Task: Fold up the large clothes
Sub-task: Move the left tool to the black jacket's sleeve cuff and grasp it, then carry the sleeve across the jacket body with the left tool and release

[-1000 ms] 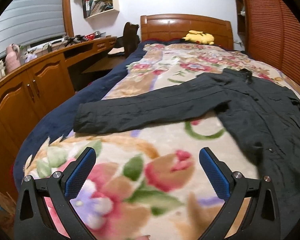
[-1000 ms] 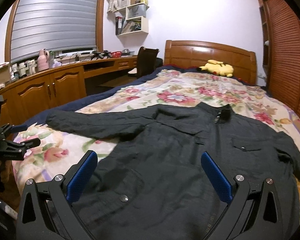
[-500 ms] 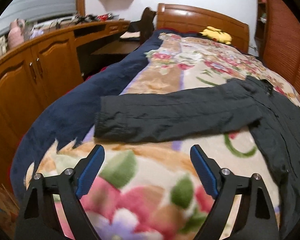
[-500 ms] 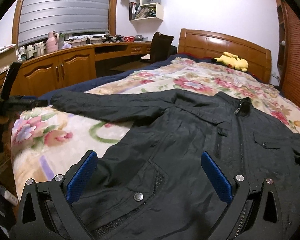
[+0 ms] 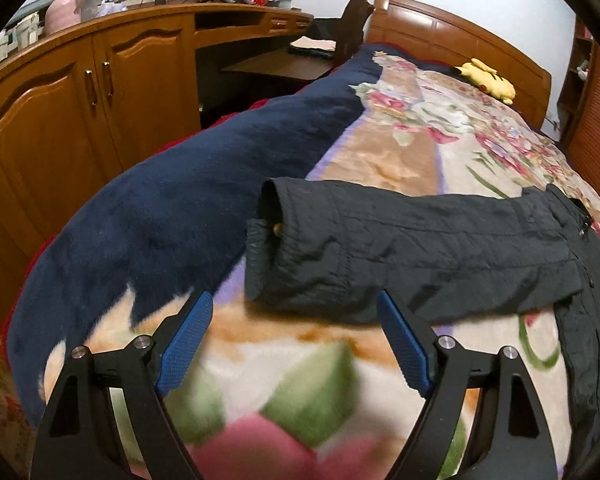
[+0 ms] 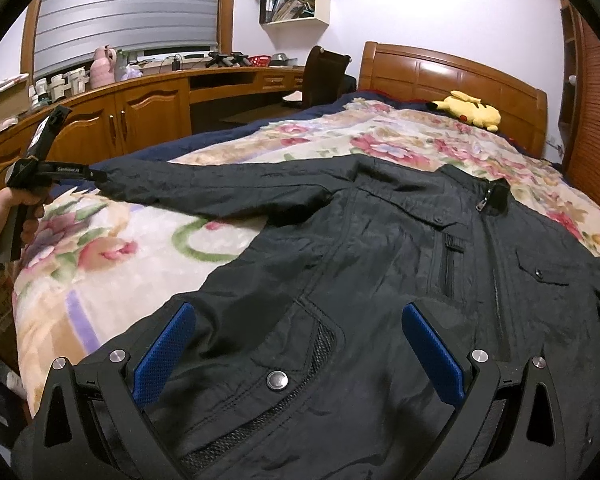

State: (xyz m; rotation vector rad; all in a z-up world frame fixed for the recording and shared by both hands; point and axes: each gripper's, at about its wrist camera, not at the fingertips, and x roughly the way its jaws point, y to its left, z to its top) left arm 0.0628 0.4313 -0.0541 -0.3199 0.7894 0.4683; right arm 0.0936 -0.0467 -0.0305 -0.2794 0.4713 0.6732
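A black jacket [image 6: 380, 280] lies front up and spread flat on the flowered bed blanket [image 6: 112, 248]. Its left sleeve [image 5: 400, 256] stretches out sideways, and the sleeve cuff [image 5: 272, 240] is just ahead of my left gripper [image 5: 296, 340]. The left gripper is open and empty, a short way in front of the cuff. It also shows in the right wrist view [image 6: 96, 176], held by a hand at the sleeve's end. My right gripper [image 6: 300, 348] is open and empty, low over the jacket's hem beside a snap button [image 6: 277, 380].
A dark blue blanket [image 5: 172, 216] hangs over the bed's left side. Wooden cabinets [image 5: 60, 120] and a desk run along the left wall. A yellow plush toy [image 6: 468, 110] lies by the wooden headboard [image 6: 452, 76]. A wooden wardrobe [image 6: 596, 120] stands at the right.
My left gripper has moved left and forward to the end of the sleeve. My right gripper has dropped closer to the jacket's hem. Both stay open.
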